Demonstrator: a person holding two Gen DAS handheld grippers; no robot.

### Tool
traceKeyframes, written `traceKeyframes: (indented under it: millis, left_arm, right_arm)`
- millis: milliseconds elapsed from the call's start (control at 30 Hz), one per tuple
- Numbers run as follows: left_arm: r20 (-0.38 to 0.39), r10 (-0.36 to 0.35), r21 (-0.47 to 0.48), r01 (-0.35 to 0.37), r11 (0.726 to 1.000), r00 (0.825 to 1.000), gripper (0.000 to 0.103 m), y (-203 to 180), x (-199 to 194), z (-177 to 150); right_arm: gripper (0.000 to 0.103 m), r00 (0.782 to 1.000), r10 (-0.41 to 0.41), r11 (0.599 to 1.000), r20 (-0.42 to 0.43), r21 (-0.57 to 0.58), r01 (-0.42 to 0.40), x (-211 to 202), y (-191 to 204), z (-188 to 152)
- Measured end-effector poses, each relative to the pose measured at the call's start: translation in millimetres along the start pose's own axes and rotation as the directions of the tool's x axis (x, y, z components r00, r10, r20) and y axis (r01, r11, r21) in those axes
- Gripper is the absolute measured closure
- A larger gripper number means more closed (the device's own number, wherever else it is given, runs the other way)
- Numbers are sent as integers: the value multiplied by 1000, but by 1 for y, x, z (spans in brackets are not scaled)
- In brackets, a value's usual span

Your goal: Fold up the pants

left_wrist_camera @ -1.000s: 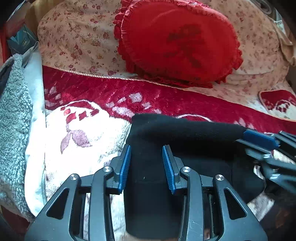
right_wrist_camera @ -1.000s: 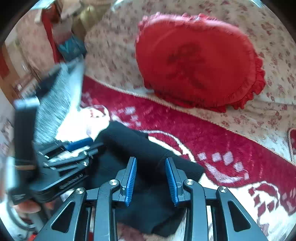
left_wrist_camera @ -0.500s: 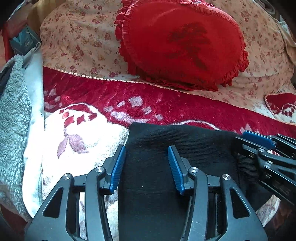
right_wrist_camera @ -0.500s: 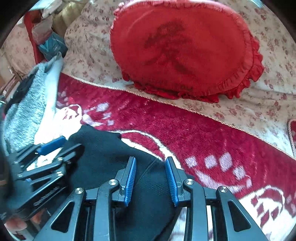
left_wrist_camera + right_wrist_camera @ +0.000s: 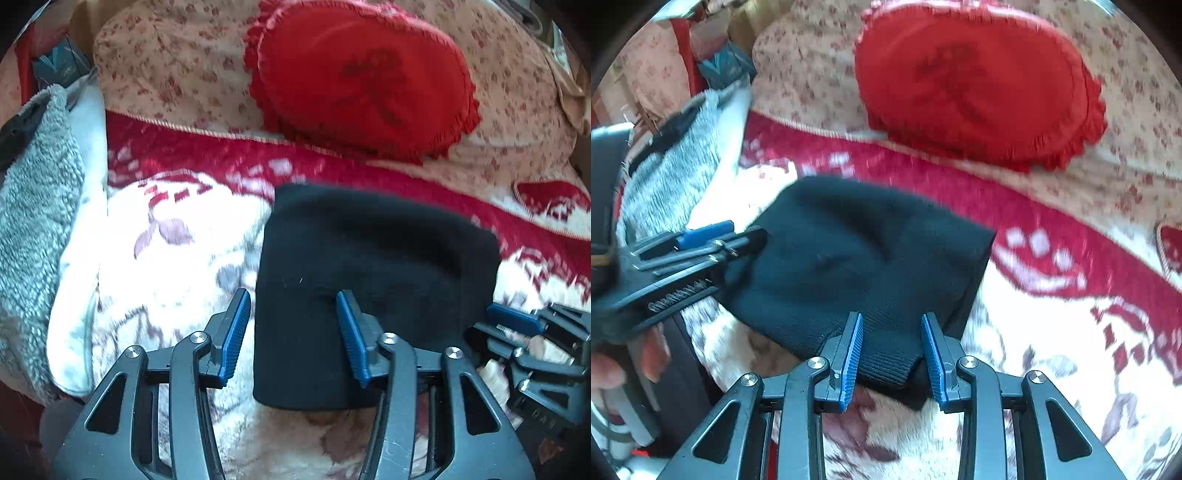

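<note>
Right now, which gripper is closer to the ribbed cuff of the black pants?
Right. The right gripper is open with the ribbed cuff between its fingers. The left gripper is open over the opposite end of the folded black pants.

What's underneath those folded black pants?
The black pants lie on a plush red-and-white blanket, which shows all around them. The patch of blanket directly beneath is covered, so whether anything else sits under there cannot be seen.
</note>
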State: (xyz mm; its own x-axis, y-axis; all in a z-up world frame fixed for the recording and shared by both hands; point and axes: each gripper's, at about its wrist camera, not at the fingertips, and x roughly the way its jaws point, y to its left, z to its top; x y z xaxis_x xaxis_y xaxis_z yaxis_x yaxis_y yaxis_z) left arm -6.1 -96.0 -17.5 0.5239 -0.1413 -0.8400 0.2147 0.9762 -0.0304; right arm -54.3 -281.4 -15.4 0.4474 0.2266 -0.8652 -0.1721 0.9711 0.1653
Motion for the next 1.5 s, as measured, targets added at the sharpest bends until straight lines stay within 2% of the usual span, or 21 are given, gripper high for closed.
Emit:
traceKeyframes:
  millis: [200,267,333,367,400,500,633,700,767,800,867,933,1000,1100,1333,1433,1500]
  left_arm:
    - [-7,-45,-24,45,999,999,54,6,-6,0]
    - [-1,-69,-52,68,996,998,53,14,-11,4]
    - [6,-107,-86,107,991,994,41,23,-13,9]
    - [11,-122,-97,122,988,992,29,27,-13,11]
    - [18,-137,-113,139,984,990,24,31,-13,13]
    - [-5,-165,-135,163,977,986,24,36,-3,18]
    - [-87,-197,-155,182,971,977,24,35,23,18]
    - [-95,-229,-184,209,960,969,21,34,33,16]
    - [-83,-258,-202,238,950,962,20,29,36,15]
    - [-86,-270,-197,250,948,959,20,25,37,15]
    - [-90,-271,-174,253,952,958,25,18,37,16]
    - [-78,-248,-140,235,962,966,34,12,31,19]
    - [-67,-238,-121,229,966,969,46,8,26,23]
    - [-49,-252,-115,246,963,966,57,7,18,33]
    - [38,-260,-67,262,963,965,57,-9,6,77]
    - [34,-259,-65,261,963,965,57,-17,20,90]
    - [3,-245,-71,245,967,970,57,-21,40,94]
  right_arm:
    - [72,999,40,997,31,58,-42,-10,-13,-6]
    - [67,997,51,993,61,107,-58,-16,-23,-4]
    - [55,994,65,980,86,185,-80,-18,-39,-5]
    - [55,994,75,973,85,213,-92,-15,-44,-6]
    - [54,992,97,962,77,250,-113,-10,-51,-6]
    - [52,986,158,940,53,299,-166,8,-60,-6]
    - [40,975,211,908,75,355,-224,25,-70,-1]
    - [40,966,243,893,83,370,-256,33,-73,3]
    - [40,965,246,896,90,359,-262,36,-72,6]
    - [44,965,244,899,96,350,-262,36,-70,7]
    - [48,971,224,914,88,327,-240,36,-66,10]
    - [57,980,185,939,77,280,-199,30,-58,16]
    - [61,987,144,960,68,233,-156,24,-50,21]
    - [66,990,116,969,81,207,-131,14,-50,29]
    - [67,987,32,986,157,155,-57,-17,-59,64]
    - [67,985,4,987,174,156,-32,-18,-68,80]
    - [67,986,-1,985,166,170,-28,-11,-77,87]
